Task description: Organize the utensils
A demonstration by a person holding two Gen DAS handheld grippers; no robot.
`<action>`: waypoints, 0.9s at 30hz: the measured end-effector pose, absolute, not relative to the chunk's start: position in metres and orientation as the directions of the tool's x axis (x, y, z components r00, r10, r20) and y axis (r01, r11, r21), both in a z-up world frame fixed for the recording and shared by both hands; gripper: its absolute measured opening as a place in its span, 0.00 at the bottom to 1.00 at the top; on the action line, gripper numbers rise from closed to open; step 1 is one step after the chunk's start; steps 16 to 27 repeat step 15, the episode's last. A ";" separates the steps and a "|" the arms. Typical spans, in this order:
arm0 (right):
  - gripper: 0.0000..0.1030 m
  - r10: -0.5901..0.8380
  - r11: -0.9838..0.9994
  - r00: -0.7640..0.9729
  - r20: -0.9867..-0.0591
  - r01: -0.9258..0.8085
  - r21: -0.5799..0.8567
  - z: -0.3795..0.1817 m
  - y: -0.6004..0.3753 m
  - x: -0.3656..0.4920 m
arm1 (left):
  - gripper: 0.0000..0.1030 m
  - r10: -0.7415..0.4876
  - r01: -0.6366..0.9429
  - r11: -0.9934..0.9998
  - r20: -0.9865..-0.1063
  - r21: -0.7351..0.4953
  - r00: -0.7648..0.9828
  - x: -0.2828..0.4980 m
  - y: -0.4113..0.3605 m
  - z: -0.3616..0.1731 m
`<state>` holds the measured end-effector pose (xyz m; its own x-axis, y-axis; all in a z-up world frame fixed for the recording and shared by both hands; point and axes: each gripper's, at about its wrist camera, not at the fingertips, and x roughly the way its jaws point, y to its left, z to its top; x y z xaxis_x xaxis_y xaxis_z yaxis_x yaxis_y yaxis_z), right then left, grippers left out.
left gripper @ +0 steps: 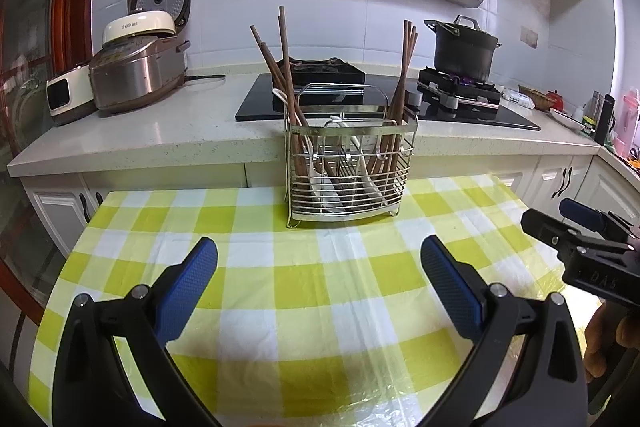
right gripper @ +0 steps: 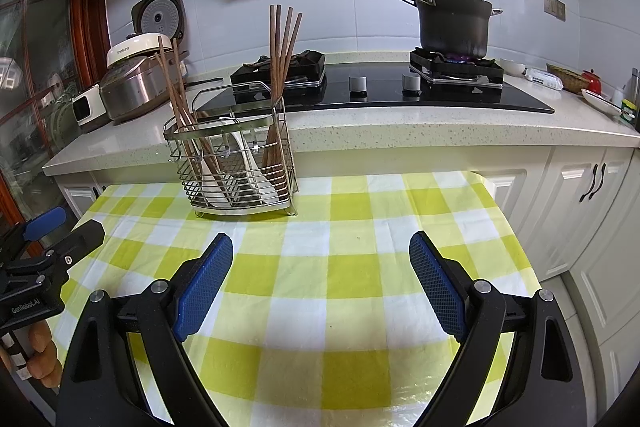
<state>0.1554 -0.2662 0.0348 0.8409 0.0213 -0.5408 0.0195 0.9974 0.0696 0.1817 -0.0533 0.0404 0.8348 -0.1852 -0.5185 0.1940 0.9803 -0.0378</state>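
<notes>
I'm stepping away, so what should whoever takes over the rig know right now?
Left gripper: open, empty, over the checked cloth.
Right gripper: open, empty, over the same cloth.
Wire caddy stands at the cloth's far edge. Chopsticks stand in its left and right ends, white spoons between them.
Done: every utensil in view is in the caddy.
Left: no loose utensils visible; possibly sort the chopsticks into one compartment.

A shiny metal wire utensil caddy [left gripper: 347, 163] is seen holding matt brown wooden chopsticks [left gripper: 404, 67] and glossy white spoons [left gripper: 326, 187]; the checked tablecloth [left gripper: 304, 283] is covered in glossy clear plastic.
</notes>
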 end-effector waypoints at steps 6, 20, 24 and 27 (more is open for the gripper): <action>0.82 0.020 0.997 0.835 -0.549 0.023 0.071 0.029 -0.268 0.155 | 0.96 -0.194 0.200 0.979 -0.530 -0.048 0.826 0.184 -0.052 0.038; 0.82 -0.035 0.997 0.760 -0.649 0.069 0.027 0.004 -0.293 0.179 | 0.96 -0.175 0.149 0.984 -0.609 -0.094 0.774 0.208 -0.014 0.015; 0.82 -0.035 0.997 0.760 -0.649 0.069 0.027 0.004 -0.293 0.179 | 0.96 -0.175 0.149 0.984 -0.609 -0.094 0.774 0.208 -0.014 0.015; 0.82 -0.035 0.997 0.760 -0.649 0.069 0.027 0.004 -0.293 0.179 | 0.96 -0.175 0.149 0.984 -0.609 -0.094 0.774 0.208 -0.014 0.015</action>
